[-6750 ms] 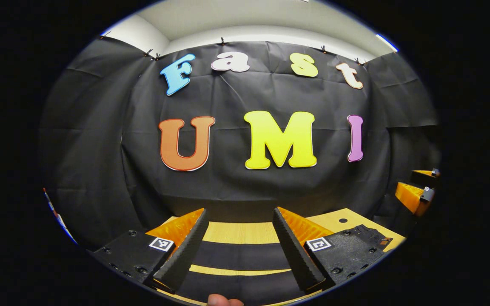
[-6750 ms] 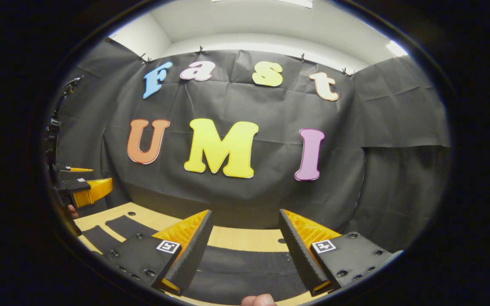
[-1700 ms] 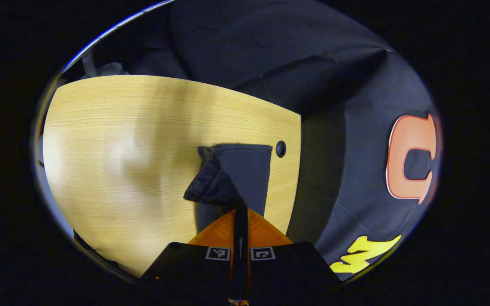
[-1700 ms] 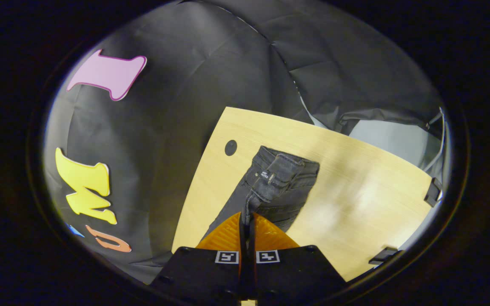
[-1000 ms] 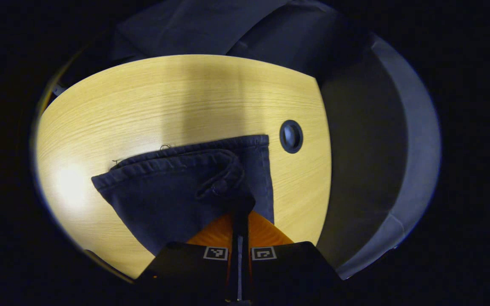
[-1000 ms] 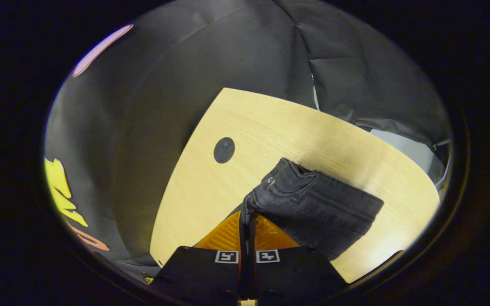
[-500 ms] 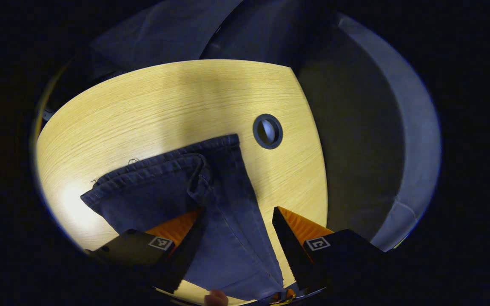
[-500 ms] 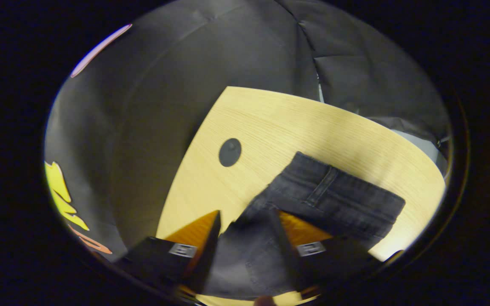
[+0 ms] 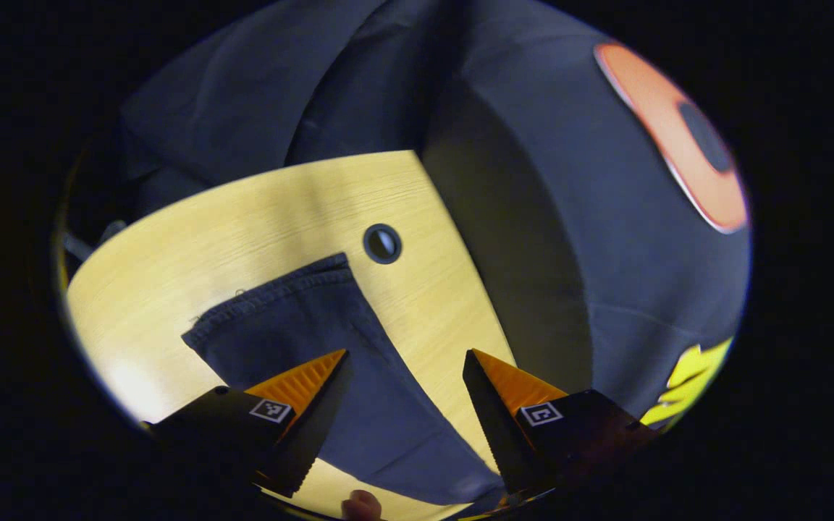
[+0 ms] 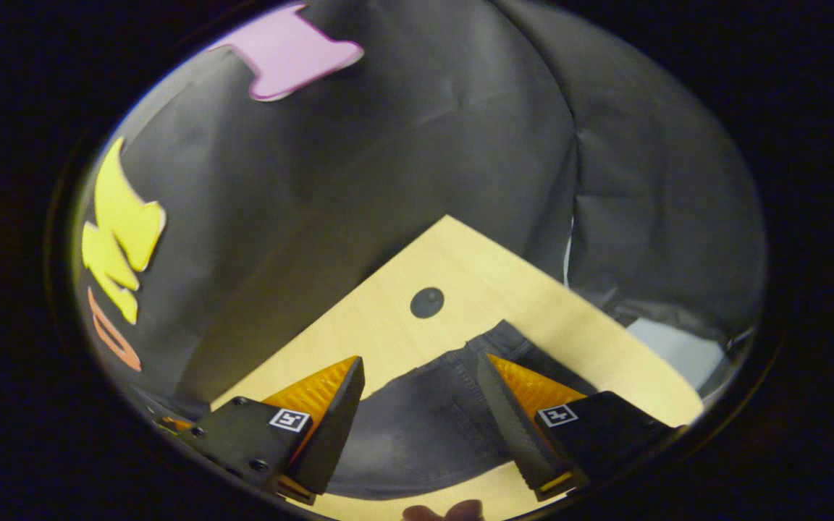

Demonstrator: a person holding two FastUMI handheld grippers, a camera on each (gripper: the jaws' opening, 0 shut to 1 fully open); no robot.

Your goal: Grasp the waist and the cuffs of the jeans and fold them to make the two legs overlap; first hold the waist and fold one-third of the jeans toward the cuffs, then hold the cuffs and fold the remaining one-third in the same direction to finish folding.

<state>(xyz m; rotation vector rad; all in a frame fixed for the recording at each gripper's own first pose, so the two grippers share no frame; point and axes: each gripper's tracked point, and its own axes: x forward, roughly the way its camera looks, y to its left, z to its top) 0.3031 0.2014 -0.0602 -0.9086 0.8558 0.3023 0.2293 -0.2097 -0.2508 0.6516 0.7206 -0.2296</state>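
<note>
Each hand-held gripper (image 9: 406, 362) (image 10: 420, 365) hovers (fingers spread) above jeans (image 9: 316, 340).

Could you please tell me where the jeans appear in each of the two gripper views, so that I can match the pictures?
Left gripper view: the jeans lie on the table, lower centre-left, running between the open left gripper.
Right gripper view: the jeans lie bottom centre, between the open right gripper.
Shared landmark: the round dark hole in the table, just beyond the jeans.
</note>
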